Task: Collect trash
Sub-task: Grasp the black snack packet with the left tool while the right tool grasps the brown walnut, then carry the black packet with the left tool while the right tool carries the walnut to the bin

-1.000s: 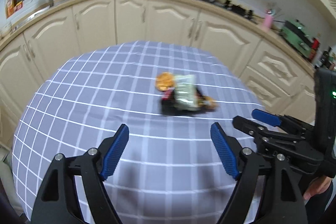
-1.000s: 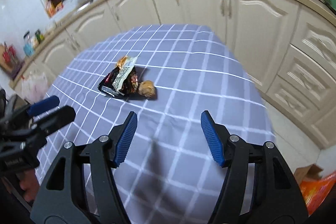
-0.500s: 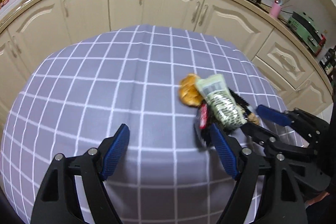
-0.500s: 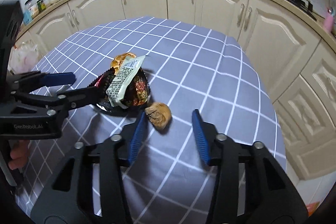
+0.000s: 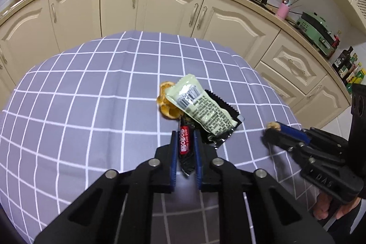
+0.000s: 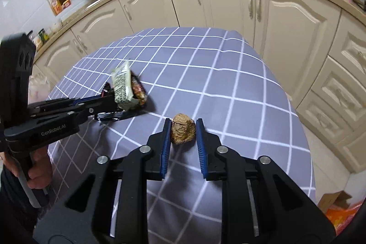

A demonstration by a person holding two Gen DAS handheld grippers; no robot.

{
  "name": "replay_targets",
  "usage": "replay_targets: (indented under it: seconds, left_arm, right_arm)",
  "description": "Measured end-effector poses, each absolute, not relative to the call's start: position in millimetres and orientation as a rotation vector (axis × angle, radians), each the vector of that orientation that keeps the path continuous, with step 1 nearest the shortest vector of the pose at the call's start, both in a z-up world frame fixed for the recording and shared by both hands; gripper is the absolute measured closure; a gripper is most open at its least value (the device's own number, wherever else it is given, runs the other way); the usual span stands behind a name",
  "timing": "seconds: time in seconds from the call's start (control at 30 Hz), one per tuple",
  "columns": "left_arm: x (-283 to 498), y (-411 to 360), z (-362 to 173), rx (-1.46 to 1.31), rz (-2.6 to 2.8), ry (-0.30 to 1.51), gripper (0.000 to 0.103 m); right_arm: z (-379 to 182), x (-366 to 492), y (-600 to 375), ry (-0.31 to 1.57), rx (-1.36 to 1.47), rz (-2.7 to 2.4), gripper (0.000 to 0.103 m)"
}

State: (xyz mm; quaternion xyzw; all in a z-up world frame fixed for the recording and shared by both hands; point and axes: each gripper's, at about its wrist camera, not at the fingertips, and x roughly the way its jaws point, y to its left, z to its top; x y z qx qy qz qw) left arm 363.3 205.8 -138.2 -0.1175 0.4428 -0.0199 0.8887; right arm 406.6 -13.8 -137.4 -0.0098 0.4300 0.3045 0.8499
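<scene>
A pile of wrappers lies on the grey checked tablecloth [image 5: 80, 106]: a black wrapper with a red label [image 5: 185, 145], a pale green pack [image 5: 201, 106] on top, and a crumpled orange wrapper [image 5: 165, 102] behind. My left gripper [image 5: 184, 136] is closing, its blue pads pressing the near end of the black wrapper. In the right wrist view the left gripper [image 6: 112, 97] reaches in from the left, and the green pack [image 6: 122, 86] tilts up. My right gripper [image 6: 183, 125] is closing on a brown crumpled ball [image 6: 183, 131], both pads touching it.
Cream kitchen cabinets [image 5: 146, 8] and a worktop curve around the far side of the table. The table's right edge [image 6: 295, 111] drops to the floor, where a cardboard box and an orange bag [image 6: 338, 205] lie. A hand [image 6: 39, 173] grips the left tool's handle.
The left gripper moved forward to the wrapper pile and closed on the black wrapper. The right gripper narrowed around the brown ball until both pads met it. The green pack tilted up.
</scene>
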Motion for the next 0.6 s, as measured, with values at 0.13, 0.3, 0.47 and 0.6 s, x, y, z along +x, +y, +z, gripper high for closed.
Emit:
replay_targets:
  seconds: [0.13,0.3,0.47,0.6]
  left_arm:
    - [346.6,206.2,-135.2,-0.205,0.018,0.899,0.093]
    - [323.6,192.2,-121.7,-0.034,0.176,0.829,0.095]
    - [300.9,181.5,-103.1,0.048,0.239,0.752,0.095]
    - [282.0,172.7,-82.5,0.063,0.231,0.702,0.095]
  right_arm:
    - [-134.7,399.6,-26.4,0.905,-0.008,0.628,0.082]
    - [-132.9,387.5,-39.4,0.902,-0.001,0.611,0.082]
    - [-127.6,374.9,-56.6,0.892,0.019,0.591,0.082]
    - [-120.0,364.0,-71.7,0.872,0.046,0.578,0.082]
